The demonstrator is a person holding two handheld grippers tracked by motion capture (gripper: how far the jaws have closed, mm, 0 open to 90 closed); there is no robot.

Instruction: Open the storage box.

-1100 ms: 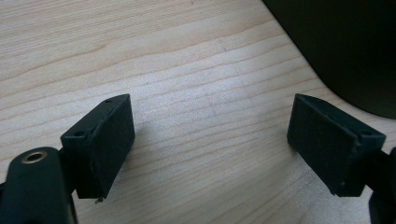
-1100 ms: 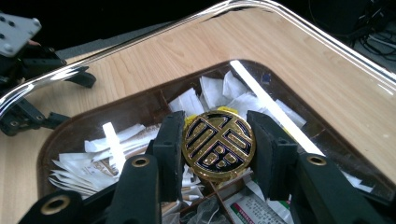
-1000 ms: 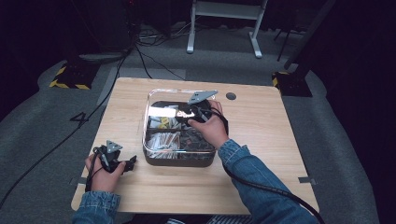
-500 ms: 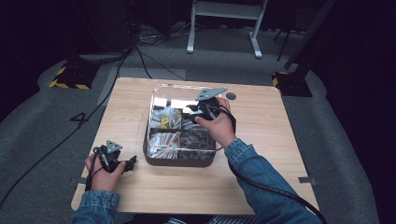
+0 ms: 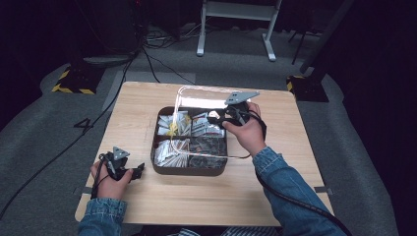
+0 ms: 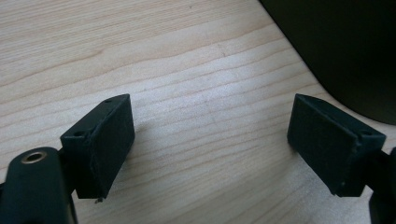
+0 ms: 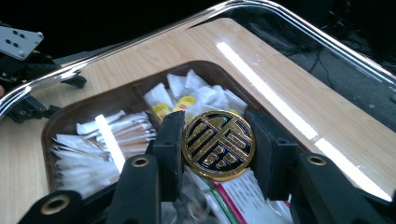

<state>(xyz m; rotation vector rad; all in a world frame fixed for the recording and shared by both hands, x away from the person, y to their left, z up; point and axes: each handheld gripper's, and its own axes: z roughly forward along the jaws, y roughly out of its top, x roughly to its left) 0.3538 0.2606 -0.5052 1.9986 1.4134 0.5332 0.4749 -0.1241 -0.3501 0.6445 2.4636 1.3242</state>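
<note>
My right gripper (image 7: 218,151) pinches one round gold knob (image 7: 218,145) on the clear lid (image 5: 199,96) above the brown tray (image 5: 189,170); my left gripper (image 6: 210,144) is spread.

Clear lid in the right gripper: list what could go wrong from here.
1. The right gripper pinches only the round gold knob of the clear lid; the lid could swing or slip off.
2. The lid hangs tilted over the brown divided box; its low edge might catch the rim or scatter the packets.
3. The left gripper rests open on the table, so nothing steadies the box.
</note>
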